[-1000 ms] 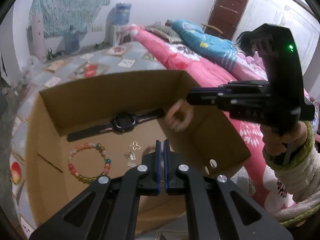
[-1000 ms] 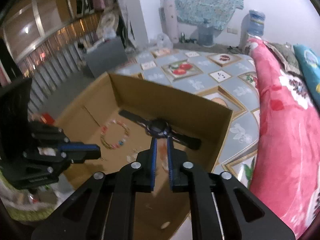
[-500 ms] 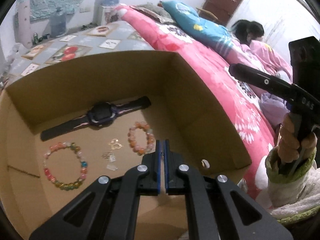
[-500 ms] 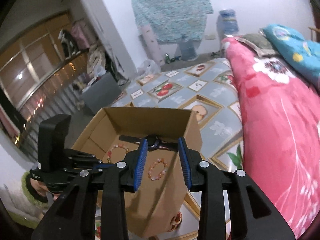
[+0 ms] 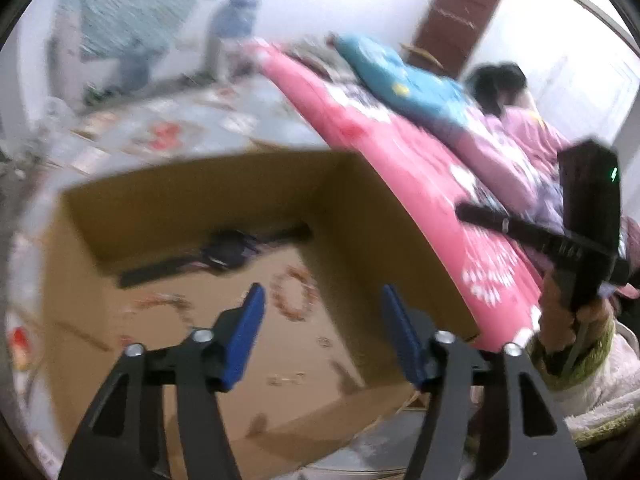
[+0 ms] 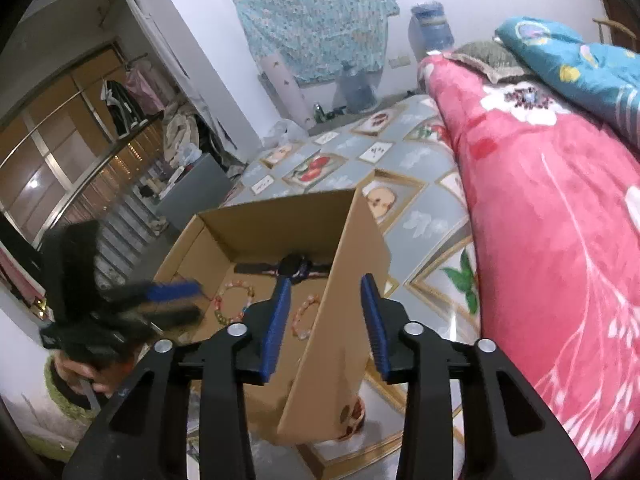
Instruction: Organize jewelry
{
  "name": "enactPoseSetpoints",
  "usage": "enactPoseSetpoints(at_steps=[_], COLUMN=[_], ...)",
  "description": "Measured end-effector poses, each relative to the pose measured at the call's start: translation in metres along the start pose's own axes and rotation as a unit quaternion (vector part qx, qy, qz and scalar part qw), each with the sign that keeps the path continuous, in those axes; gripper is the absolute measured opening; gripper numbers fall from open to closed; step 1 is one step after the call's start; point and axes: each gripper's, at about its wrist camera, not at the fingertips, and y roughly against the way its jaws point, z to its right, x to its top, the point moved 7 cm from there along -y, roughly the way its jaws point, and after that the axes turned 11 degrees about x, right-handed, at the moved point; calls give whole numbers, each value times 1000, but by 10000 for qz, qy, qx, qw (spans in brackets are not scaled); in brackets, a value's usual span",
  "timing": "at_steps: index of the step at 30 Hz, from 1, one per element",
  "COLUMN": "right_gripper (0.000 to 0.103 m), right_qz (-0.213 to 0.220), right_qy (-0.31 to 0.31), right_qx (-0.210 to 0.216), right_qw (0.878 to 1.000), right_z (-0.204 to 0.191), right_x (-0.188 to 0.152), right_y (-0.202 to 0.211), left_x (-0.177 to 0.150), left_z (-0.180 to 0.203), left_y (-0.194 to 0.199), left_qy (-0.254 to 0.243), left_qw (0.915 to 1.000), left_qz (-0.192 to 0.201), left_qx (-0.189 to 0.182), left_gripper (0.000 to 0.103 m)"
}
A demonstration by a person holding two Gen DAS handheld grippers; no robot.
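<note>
Jewelry lies flat on the floor of a brown cardboard box [image 6: 352,264], most likely so each piece has its own spot. From left to right there is a many-coloured bead bracelet [image 6: 234,304], then a pink bead bracelet [image 6: 305,316] to its right, and a black watch [image 6: 294,267] rests along the far wall. The left gripper [image 5: 320,332] hangs over the near edge, its jaws opening with nothing between them. The right gripper [image 6: 325,320] is outside the box, its jaws opening around the right wall but not pinching it. The box sits on a fruit-picture mat [image 6: 404,160], beside a pink bed [image 6: 560,216].
</note>
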Motion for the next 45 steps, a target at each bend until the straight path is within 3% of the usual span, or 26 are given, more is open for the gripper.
enactPoseSetpoints(at_steps=[2, 5, 7, 10, 12, 15, 17, 23, 28, 45], right_gripper=[46, 51, 52, 53, 53, 56, 60, 60, 60, 60], right_qz=[-97, -290, -438, -615, -729, -881, -902, -1002, -988, -1100], right_qy=[-68, -230, -383, -537, -575, -563, -471, -273, -326, -274], right_qx=[41, 130, 198, 217, 197, -32, -157, -492, -599, -598], right_qw=[9999, 9992, 9981, 9964, 9955, 9945, 9947, 9934, 9928, 9918], right_z=[-1, -4, -5, -7, -9, -9, -12, -16, -12, -32], right_x=[-8, -23, -34, -47, -54, -62, -62, -62, -60, -91], right_y=[-4, -14, -22, -32, -40, -49, -51, -54, -53, -34], left_x=[3, 2, -8, -27, -45, -64, -68, -71, -79, -124], left_z=[-18, -58, -89, -124, -137, -137, -127, -112, -107, -90], left_y=[22, 50, 54, 41, 22, -4, -11, -11, -4, 37], left_qy=[153, 498, 759, 1208, 1557, 1933, 2036, 1863, 1965, 2196], left_qw=[9989, 9908, 9824, 9723, 9687, 9703, 9721, 9743, 9743, 9698], left_qz=[323, 696, 650, 197, -255, -685, -717, -603, -560, -392], left_qx=[308, 1052, 1581, 1991, 1919, 1287, 921, 1114, 944, 987], left_gripper=[77, 89, 93, 93, 93, 93, 93, 94, 94, 95])
